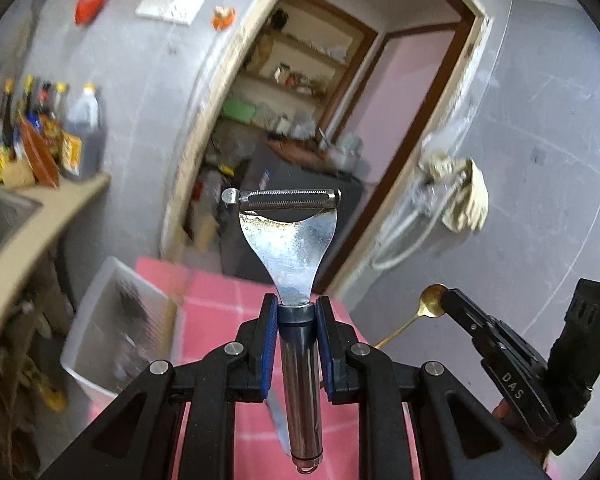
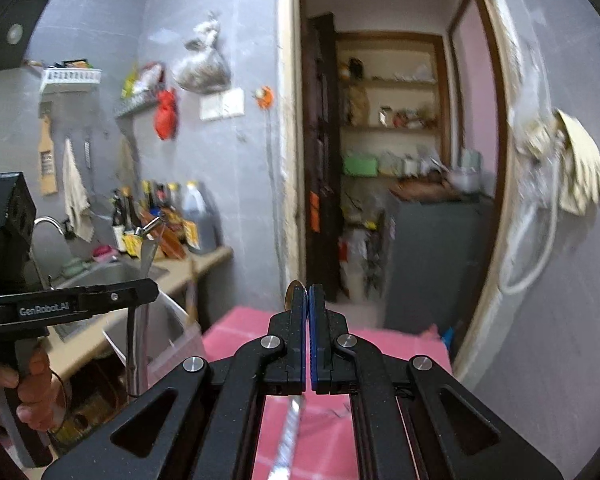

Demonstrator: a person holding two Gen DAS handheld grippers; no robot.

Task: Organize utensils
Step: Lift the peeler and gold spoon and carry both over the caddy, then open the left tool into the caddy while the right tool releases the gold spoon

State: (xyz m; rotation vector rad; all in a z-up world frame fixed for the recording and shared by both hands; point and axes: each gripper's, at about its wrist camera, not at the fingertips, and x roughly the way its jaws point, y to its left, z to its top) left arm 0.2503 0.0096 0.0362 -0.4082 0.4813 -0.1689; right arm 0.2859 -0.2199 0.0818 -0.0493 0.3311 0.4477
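Note:
My left gripper is shut on a steel peeler, gripped at the collar of its handle, blade end up and forward, raised above a pink checked cloth. My right gripper is shut on a gold spoon; its bowl peeks out left of the fingertips and the handle hangs below the jaws. The spoon and right gripper also show at the right of the left wrist view. The left gripper with the peeler shows at the left of the right wrist view.
A white plastic bin stands left of the pink cloth. A counter with a sink and sauce bottles runs along the left. A doorway to a pantry lies ahead. Gloves hang on the right wall.

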